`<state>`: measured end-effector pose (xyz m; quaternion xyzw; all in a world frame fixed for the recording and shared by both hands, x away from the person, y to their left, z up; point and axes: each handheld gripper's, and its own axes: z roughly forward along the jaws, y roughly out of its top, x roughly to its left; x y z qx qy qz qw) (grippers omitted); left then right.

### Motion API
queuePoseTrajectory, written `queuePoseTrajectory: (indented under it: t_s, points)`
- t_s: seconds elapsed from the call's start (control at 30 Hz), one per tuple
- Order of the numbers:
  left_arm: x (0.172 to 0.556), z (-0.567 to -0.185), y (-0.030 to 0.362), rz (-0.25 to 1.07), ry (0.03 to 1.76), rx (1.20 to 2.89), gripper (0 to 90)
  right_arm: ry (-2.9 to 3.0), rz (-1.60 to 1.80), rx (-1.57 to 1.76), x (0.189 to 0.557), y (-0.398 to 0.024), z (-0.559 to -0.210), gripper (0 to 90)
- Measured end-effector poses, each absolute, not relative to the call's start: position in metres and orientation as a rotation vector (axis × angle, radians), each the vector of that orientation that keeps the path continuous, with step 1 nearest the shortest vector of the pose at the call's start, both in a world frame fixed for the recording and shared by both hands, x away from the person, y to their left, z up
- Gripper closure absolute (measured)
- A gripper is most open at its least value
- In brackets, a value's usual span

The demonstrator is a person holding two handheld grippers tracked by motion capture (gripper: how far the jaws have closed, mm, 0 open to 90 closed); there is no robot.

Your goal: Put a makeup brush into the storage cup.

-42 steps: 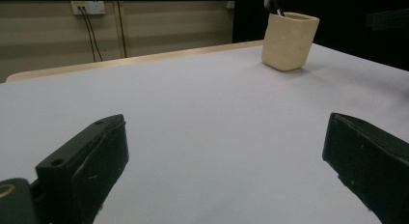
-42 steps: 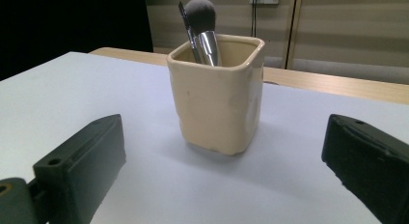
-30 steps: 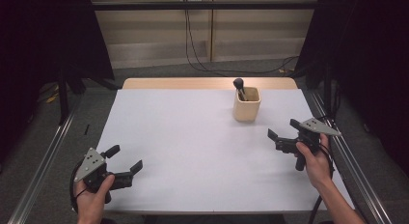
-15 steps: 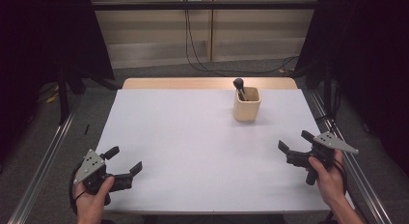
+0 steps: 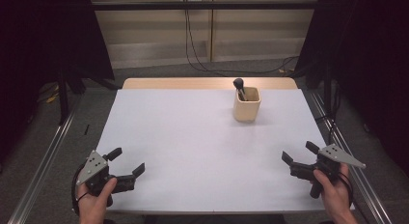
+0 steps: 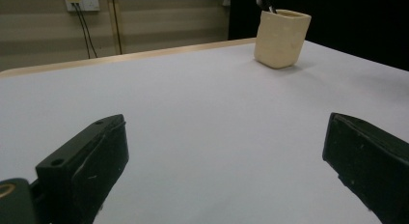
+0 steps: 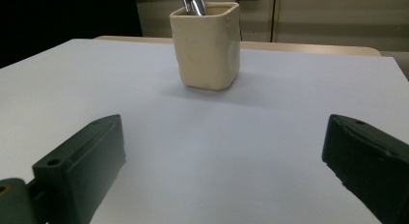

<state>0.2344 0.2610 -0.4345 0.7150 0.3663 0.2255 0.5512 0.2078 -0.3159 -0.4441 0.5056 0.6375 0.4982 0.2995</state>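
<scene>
A cream square cup point(image 5: 247, 104) stands upright on the white table point(image 5: 193, 137) at the back right, with a dark-knobbed utensil point(image 5: 239, 86) leaning inside it. The same cup point(image 6: 281, 38) appears far off in the left gripper view and closer in the right gripper view, cup point(image 7: 207, 44), with metal handles point(image 7: 193, 3) poking out. My left gripper point(image 5: 126, 162) rests at the front left corner, open and holding nothing. My right gripper point(image 5: 299, 152) sits at the front right edge, also open and holding nothing.
A wooden strip point(image 5: 207, 83) runs along the table's far edge. Metal rails point(image 5: 43, 156) flank both sides on the floor. Cables point(image 5: 193, 45) hang down the back wall. Dark curtains stand at left and right.
My right gripper has drawn back from beside the cup toward the front right edge of the table. The left gripper has stayed put.
</scene>
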Motion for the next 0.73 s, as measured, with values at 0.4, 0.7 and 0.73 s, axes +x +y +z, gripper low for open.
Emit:
queuePoseTrajectory:
  t_s: [0.4,0.7,0.73]
  points:
    - [0.2335,-0.4337,0.2637,0.543,0.854,1.694,2.3,1.709,1.317,1.341,0.2008,-0.3172,-0.4508,0.3]
    - [0.2332,-0.4342,0.2659,0.553,0.871,1.686,2.3,1.715,1.339,1.336,0.2028,-0.3172,-0.4505,0.3]
    - [0.2333,-0.4344,0.2657,0.553,0.873,1.687,2.3,1.715,1.340,1.337,0.2027,-0.3175,-0.4505,0.3]
